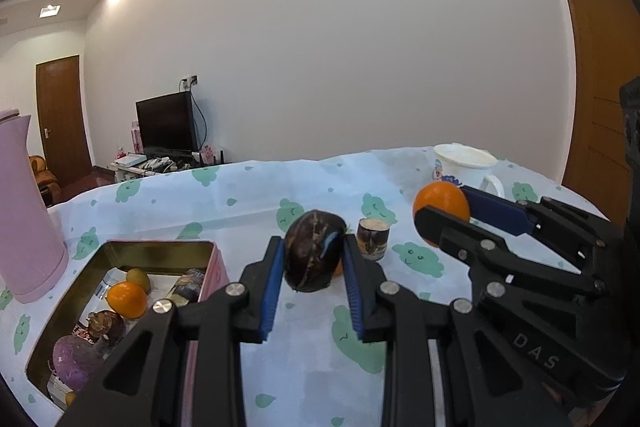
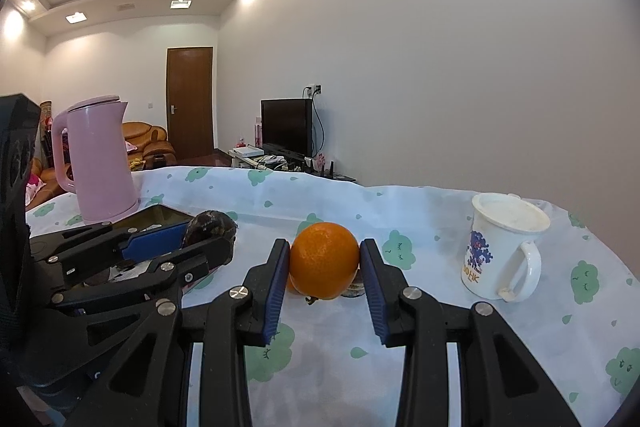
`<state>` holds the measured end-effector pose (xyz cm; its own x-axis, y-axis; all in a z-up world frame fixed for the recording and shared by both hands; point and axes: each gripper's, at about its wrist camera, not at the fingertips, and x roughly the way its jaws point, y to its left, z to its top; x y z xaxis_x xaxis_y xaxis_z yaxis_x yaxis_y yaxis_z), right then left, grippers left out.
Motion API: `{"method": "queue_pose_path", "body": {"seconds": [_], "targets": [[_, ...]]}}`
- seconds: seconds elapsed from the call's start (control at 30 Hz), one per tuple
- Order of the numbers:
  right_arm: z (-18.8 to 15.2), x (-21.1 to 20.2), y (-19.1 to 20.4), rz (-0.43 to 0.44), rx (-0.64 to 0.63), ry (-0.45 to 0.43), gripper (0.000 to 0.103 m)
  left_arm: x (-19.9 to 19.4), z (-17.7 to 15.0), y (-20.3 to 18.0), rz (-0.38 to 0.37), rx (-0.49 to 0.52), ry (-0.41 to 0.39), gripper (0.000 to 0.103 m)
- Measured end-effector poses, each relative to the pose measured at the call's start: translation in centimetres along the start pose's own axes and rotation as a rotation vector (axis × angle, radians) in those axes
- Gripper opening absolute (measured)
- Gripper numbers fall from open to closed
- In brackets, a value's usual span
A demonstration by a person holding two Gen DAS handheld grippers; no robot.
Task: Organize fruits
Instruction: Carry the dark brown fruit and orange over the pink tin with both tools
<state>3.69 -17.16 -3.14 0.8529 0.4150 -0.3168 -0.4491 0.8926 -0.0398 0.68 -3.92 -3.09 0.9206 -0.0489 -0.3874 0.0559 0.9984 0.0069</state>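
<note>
My left gripper (image 1: 314, 255) is shut on a dark brown, mottled fruit (image 1: 314, 251), held above the tablecloth just right of the open pink tin (image 1: 216, 267). The tin holds a small orange (image 1: 126, 299), a yellow-green fruit (image 1: 139, 279), a purple fruit (image 1: 76, 355) and other dark pieces. My right gripper (image 2: 325, 263) is shut on a large orange (image 2: 324, 259). In the left wrist view that orange (image 1: 440, 203) and the right gripper (image 1: 452, 219) sit to the right. In the right wrist view the left gripper (image 2: 200, 243) with the dark fruit (image 2: 210, 225) is at the left.
A short sugarcane piece (image 1: 373, 239) stands on the green-patterned tablecloth (image 1: 240, 195), and another small orange fruit (image 1: 338, 269) peeks out behind the left gripper. A pink kettle (image 2: 100, 163) stands at the back left, a white lidded mug (image 2: 504, 251) at the right.
</note>
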Motion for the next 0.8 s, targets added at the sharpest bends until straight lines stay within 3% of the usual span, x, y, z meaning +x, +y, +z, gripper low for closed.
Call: {"method": "queue_pose_path", "body": {"seconds": [0.8], "targets": [[0.0, 0.1, 1.5, 0.042, 0.005, 0.037, 0.038, -1.4, 0.4, 2.0, 0.021, -0.019, 0.002, 0.03]]}}
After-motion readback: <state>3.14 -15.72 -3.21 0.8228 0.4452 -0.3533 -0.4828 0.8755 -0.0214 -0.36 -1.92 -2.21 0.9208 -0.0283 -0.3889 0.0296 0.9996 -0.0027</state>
